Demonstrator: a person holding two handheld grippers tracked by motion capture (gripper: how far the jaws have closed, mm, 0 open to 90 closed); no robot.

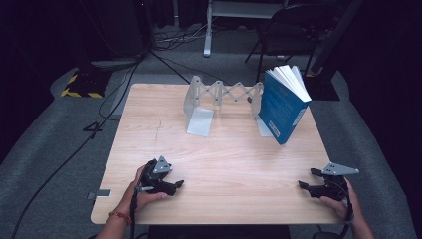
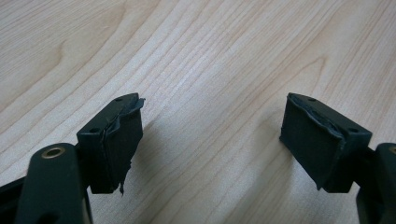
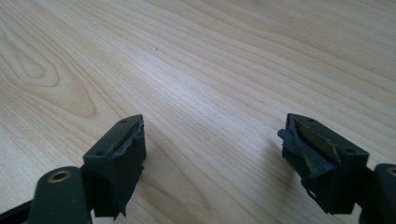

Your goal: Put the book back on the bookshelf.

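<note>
Left gripper (image 1: pixel 175 184) and right gripper (image 1: pixel 304 184) low over pale wooden counter (image 1: pixel 224 164), jaws released, empty; blue paperback book (image 1: pixel 278 107) upright far right.

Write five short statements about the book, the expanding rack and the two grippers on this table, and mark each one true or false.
1. The blue book stands upright at the right end of the rack. True.
2. The left gripper is closed on the book. False: its jaws stand apart over bare table, with nothing between them.
3. The right gripper is open and holds nothing. True.
4. The book lies flat and shut in the middle of the table. False: it stands on end near the far right corner, its pages fanned slightly at the top.
5. Both grippers are near the table's front edge, well apart from the rack. True.
</note>
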